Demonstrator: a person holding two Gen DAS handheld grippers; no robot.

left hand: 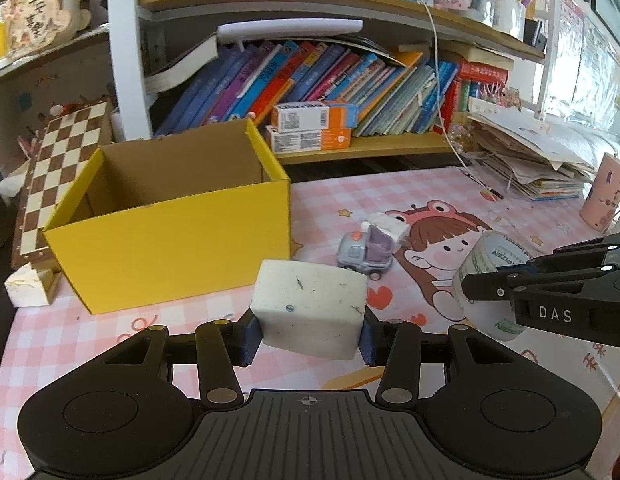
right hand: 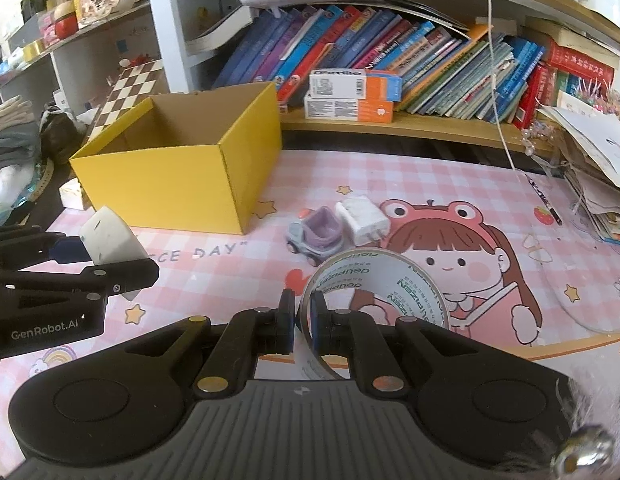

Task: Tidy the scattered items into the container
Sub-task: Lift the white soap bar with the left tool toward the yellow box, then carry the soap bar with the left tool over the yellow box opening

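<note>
Left tongs (left hand: pixel 310 330): pressed onto a white block (left hand: pixel 310 308), which is pinched at both sides between the blue pads and held clear of the counter (left hand: pixel 389 192).
Right tongs (right hand: pixel 301 316): pressed together on the wall of a tape roll (right hand: pixel 379 288); one pad is seen inside the ring, the other outside it. The roll is held on edge above the pink mat.
Container: a yellow box (left hand: pixel 170 248) is set open-topped at the left rear of the counter, beside a chessboard (left hand: pixel 58 172). No item can be seen inside it.
Items left on counter: a small toy car (right hand: pixel 315 238) and a white charger (right hand: pixel 361 220) are found touching each other, near the box's right corner.
Relative position: both held items are located in front of the box, the block nearer to it.
Background: a shelf of leaning books (left hand: pixel 310 80) is located behind the counter.
</note>
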